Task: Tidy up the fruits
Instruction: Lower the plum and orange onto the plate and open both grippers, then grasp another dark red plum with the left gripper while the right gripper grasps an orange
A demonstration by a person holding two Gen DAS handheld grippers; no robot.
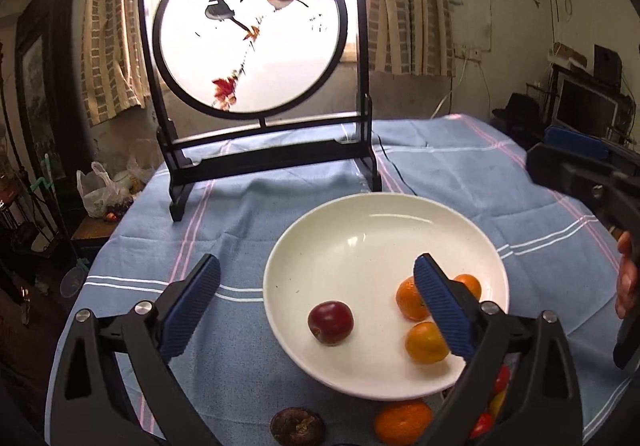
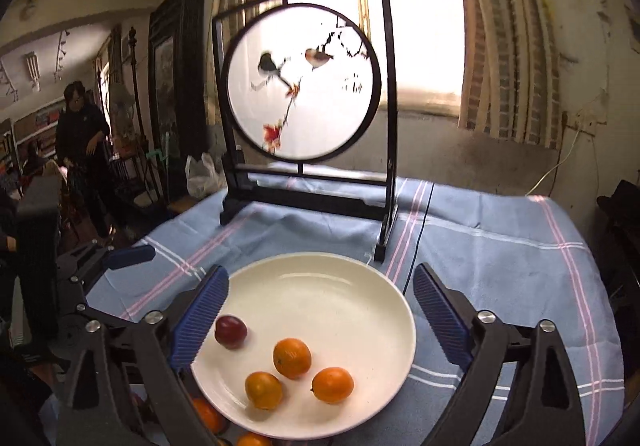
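A white plate [image 1: 360,230] [image 2: 320,286] sits on the blue cloth. In it lie a dark red plum [image 1: 330,322] [image 2: 231,331] and three oranges [image 1: 426,342] [image 2: 292,358]. My left gripper [image 1: 316,306] is open and empty above the plate's left part. My right gripper [image 2: 320,320] is open and empty above the plate. On the cloth in front of the plate lie another orange [image 1: 403,422] [image 2: 206,415], a dark brown mangosteen [image 1: 298,427] and small red and yellow tomatoes [image 1: 496,394], partly hidden by the left gripper's arm.
A black-framed round screen with painted birds [image 1: 252,30] [image 2: 304,86] stands on the table behind the plate. A thin black cable [image 2: 416,242] runs past its foot. The right gripper shows at the right edge of the left wrist view [image 1: 600,186]. A person [image 2: 82,134] stands beyond the table on the left.
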